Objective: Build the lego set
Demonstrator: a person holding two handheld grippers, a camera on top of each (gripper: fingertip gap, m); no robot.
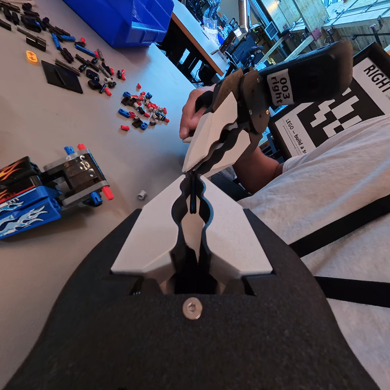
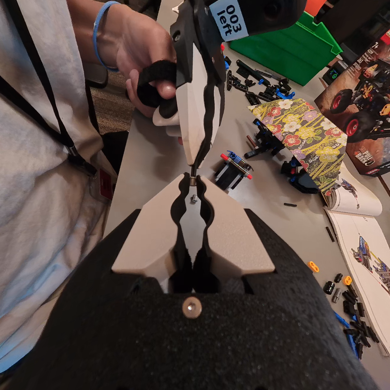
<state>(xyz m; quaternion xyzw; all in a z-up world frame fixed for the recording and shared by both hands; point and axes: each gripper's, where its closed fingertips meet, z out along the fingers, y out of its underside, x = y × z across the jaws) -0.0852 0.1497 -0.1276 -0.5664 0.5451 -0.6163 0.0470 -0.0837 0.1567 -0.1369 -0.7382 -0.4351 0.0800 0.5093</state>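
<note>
My left gripper (image 1: 192,178) is shut on a thin black axle (image 1: 193,195) that runs between its fingers and sticks out past the tips. My right gripper (image 2: 192,179) is shut on a small grey bush (image 2: 192,182) at its tips. The two grippers meet tip to tip above the table's near edge, with the axle (image 2: 193,171) end at the bush. The right gripper (image 1: 191,169) comes in from the upper right in the left wrist view; the left gripper (image 2: 195,163) comes down from above in the right wrist view. The part-built car (image 1: 42,190) lies on the table to the left.
A second grey bush (image 1: 141,194) lies loose near the car. A pile of small red, blue and grey parts (image 1: 143,109), black parts (image 1: 63,52) and a blue bin (image 1: 126,21) lie farther off. A green bin (image 2: 285,52), floral paper (image 2: 299,135), set box (image 2: 363,105) and instruction booklet (image 2: 358,242) are at the right. Both grippers' tips are close together, under 4 cm apart.
</note>
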